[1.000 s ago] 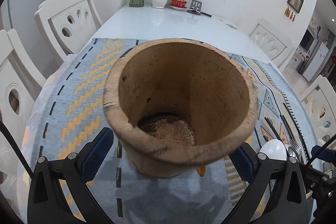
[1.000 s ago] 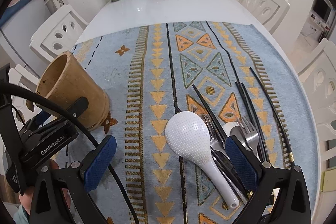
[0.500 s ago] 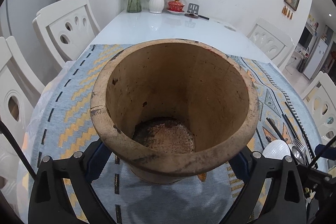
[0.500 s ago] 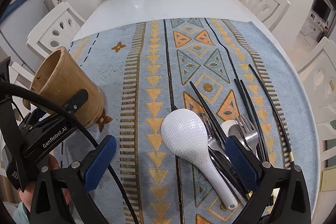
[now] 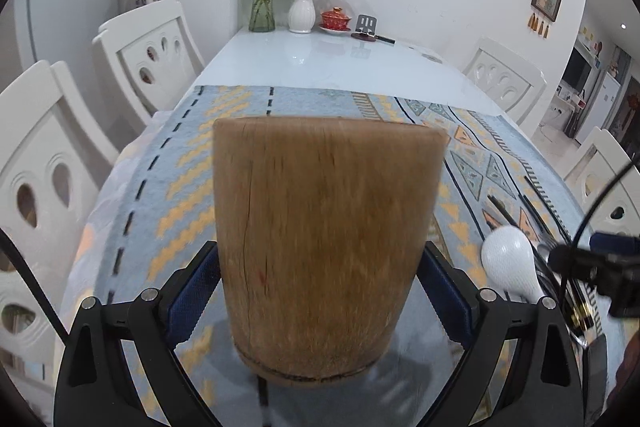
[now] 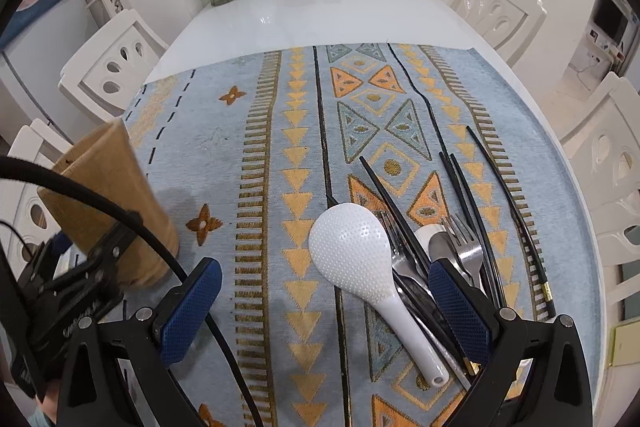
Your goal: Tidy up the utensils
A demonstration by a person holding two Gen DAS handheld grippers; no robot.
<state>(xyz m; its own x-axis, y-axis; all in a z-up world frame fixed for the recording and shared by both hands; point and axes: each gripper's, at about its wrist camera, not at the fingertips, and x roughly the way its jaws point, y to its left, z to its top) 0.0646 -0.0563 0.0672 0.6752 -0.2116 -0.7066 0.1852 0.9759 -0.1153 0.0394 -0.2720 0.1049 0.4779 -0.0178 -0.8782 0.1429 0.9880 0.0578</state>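
The left gripper (image 5: 320, 291) pinches the wooden cup (image 5: 326, 239) low on its sides, just above the cloth (image 6: 280, 131); it looks stiff, thick-walled and fairly heavy. The right gripper (image 6: 326, 311) hangs spread over the rice paddle (image 6: 352, 253), smooth and light, best gripped at its handle, beside forks (image 6: 460, 243) and chopsticks (image 6: 492, 203)

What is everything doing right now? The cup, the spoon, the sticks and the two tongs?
Wooden cup: upright, squeezed between the left tongs.
White rice spoon: lying on the cloth, untouched.
Black chopsticks: lying loose on the cloth.
Forks: lying in the pile.
Right tongs: open, empty.
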